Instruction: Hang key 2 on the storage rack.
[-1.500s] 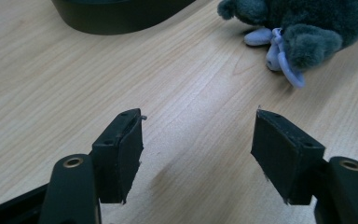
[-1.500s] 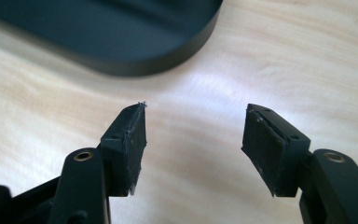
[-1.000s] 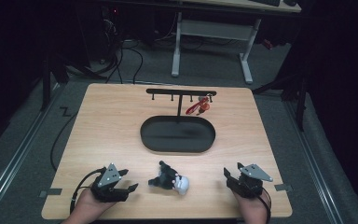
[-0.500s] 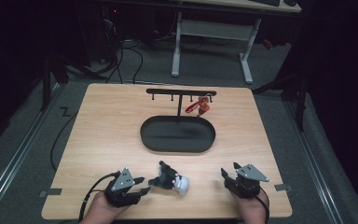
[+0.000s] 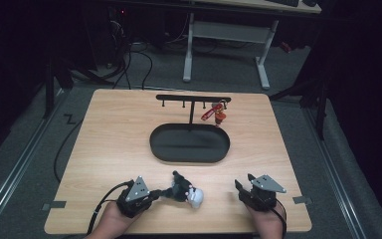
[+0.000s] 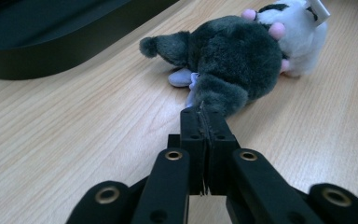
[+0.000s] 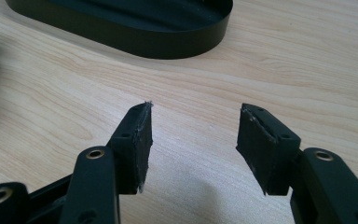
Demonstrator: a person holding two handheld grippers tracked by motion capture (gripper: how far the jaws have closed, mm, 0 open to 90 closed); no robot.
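Left claw pinched at the edge of the plush toy

High view: a pale rectangular wooden table (image 5: pixel 119 149) with a visible grain carries a black, smooth-walled oval tray (image 5: pixel 189 144) at its middle. Behind the tray stands a thin black metal rack (image 5: pixel 193 99) with small hooks, and a red keychain trinket (image 5: pixel 215 113) hangs from the hook at its right end. At the near edge the left gripper (image 5: pixel 165 193), black with a grey three-cornered plate on top, points sideways towards the small grey-and-white plush toy (image 5: pixel 186 190), a soft rounded lump of fuzzy fabric. The toy lies right at the claw's tip, touching it. The right gripper (image 5: pixel 239 188) sits well apart from the toy, on its far side, pointing up the table towards the tray.

Left gripper view: the two black jaws have just been closing and now stand pressed together with no gap. Straight ahead of their tip lies the plush toy (image 6: pixel 242 51): dark grey shaggy fur nearest the claw, a white fuzzy part with small pink nubs beyond it, and a pale lilac patch beneath. The tip meets a tuft of the grey fur; whether any fibres are caught between the pads I cannot tell. The tray's (image 6: pixel 51 51) matte black wall runs ahead and to the claw's left.

Right gripper view: the jaws stand apart, holding nothing, bare wood grain between their worn, flat black pads (image 7: pixel 142 140). The tray's (image 7: pixel 168 39) curved wall lies ahead of the claw
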